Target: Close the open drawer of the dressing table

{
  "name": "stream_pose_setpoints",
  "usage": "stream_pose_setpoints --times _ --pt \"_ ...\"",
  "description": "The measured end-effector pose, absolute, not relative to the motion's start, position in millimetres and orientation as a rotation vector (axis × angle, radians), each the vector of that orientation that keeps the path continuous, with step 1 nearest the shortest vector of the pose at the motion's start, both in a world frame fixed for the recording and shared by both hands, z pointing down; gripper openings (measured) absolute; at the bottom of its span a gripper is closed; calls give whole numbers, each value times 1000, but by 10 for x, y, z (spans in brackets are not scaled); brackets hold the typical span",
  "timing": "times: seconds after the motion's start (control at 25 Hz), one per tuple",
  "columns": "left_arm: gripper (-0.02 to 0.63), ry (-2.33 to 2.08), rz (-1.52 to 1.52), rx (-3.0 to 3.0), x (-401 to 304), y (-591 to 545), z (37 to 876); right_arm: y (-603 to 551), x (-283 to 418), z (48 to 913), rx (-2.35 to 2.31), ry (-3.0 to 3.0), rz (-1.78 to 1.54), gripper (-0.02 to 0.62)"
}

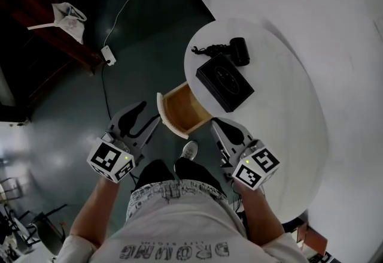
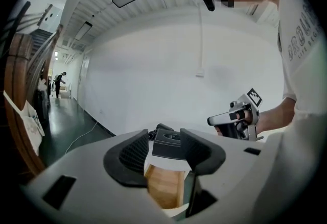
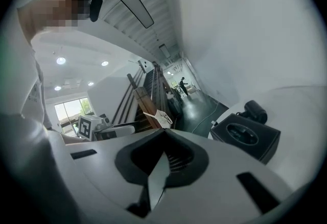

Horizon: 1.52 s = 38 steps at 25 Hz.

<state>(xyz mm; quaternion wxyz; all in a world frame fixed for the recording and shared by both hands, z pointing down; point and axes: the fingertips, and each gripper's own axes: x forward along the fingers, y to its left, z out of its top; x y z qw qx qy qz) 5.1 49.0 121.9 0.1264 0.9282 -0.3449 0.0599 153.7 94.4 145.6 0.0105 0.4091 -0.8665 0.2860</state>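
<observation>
Left tool (image 1: 145, 118), jaws wide, empty, hovers just beside the front of the wood-lined white drawer (image 1: 179, 111). Drawer stands pulled out from the white oval desk (image 1: 287, 112). Right tool (image 1: 218, 125), jaws together, empty. Likely step: approach. Next: push the front squarely inward.

Count: one drawer, two tools, one flat black box (image 1: 224, 82), one small black corded device (image 1: 238, 50).

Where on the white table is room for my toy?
The wide bare stretch of the dressing table between the black box and the wall is free. Around the box it is crowded: a black gadget with its cord, and the open drawer.
</observation>
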Motion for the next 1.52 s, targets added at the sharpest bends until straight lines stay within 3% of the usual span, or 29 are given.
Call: stream_pose_setpoints --times 0.8,1.52 --pt "199 -832 475 2629 -343 350 3117 465 1081 2236 1198 -2550 982 8" --pt "198 -520 716 2646 -59 869 5008 678 920 3092 1195 -2341 1043 8"
